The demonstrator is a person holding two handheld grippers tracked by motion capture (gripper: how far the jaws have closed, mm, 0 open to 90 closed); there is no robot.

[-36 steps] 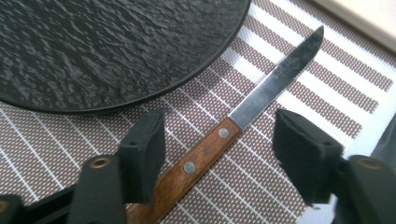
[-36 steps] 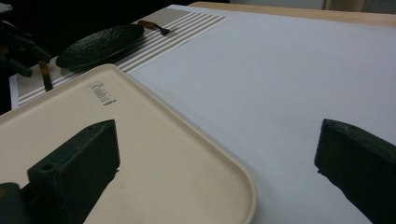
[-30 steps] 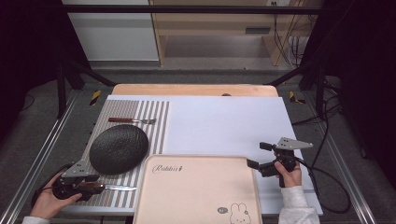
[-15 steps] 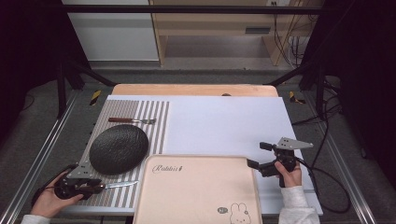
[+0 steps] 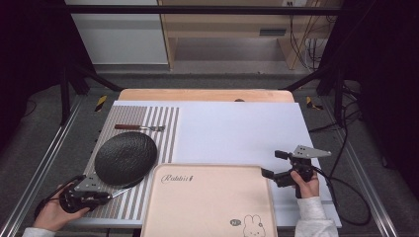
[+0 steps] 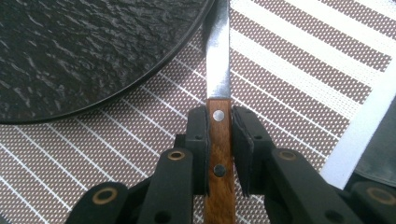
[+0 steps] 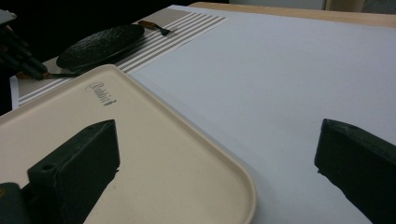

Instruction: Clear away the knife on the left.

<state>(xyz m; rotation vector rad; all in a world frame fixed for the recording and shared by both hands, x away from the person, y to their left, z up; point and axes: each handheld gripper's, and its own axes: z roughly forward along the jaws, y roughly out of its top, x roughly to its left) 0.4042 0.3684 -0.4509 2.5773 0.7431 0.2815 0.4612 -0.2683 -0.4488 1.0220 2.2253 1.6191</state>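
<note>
knife [image 6: 218,140] handle between jaws | blade tip seemingly under plate [image 6: 93,51]

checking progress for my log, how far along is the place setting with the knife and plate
Done: the black plate lies on the striped mat, the fork beyond it. In hand: the left gripper clamps the knife by its wooden handle, blade beside the plate's rim. Left: releasing the knife. The right gripper waits open over the tray.

A wooden table [image 5: 202,95] carries a white sheet [image 5: 237,133], with a striped mat [image 5: 165,126] at its left. On the mat lie a black plate [image 5: 126,158], fork [image 5: 140,127] and knife [image 6: 218,70]; a beige tray [image 5: 207,202] sits near the front edge.
</note>
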